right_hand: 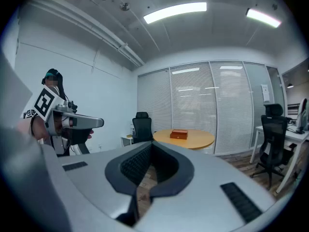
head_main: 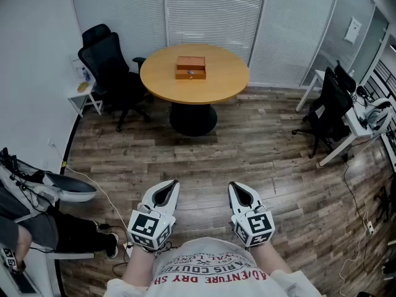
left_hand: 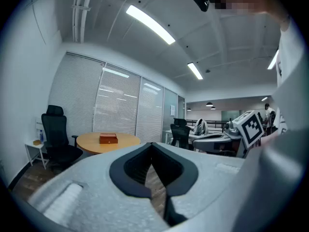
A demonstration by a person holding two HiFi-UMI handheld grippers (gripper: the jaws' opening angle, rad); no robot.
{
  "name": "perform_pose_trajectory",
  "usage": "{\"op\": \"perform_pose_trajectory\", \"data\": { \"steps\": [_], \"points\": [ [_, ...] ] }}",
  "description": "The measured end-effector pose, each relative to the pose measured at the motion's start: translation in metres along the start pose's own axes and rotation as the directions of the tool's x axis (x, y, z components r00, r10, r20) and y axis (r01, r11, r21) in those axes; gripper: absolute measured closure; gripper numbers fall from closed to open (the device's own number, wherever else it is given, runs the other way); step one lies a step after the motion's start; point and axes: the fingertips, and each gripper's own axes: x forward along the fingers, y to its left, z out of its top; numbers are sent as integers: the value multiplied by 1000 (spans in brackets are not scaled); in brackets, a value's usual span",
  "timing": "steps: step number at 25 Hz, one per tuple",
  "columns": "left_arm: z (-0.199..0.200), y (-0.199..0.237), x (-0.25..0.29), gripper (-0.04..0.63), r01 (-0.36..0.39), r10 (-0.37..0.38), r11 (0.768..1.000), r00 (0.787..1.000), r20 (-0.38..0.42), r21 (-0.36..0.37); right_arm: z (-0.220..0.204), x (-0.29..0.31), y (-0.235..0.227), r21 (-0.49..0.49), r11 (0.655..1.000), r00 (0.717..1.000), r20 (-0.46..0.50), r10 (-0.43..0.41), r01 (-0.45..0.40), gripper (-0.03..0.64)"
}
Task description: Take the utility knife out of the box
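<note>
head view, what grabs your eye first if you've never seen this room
A small wooden box sits alone in the middle of a round wooden table at the far side of the room. Close in at the bottom, the left gripper and right gripper are side by side over the plank floor, jaws together and empty, well short of the table.

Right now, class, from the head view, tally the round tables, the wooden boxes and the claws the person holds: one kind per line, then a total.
round table: 1
wooden box: 1
claws: 2 (left claw, right claw)
Total: 4
</note>
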Motion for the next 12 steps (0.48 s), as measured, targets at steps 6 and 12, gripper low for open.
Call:
{"op": "perform_pose_trajectory", "data": {
  "steps": [6, 12],
  "points": [
    [1, 6, -3, 600, -14, 14, 1000, 1000, 5, -3, 3, 0, -2, 7, 1000, 1000, 3, -11, 11, 611],
    [0, 14, -8, 600, -9, 9, 1000, 1000, 2, -5, 3, 6, 6, 3, 1000, 1000, 4, -16, 16, 610]
  ]
}}
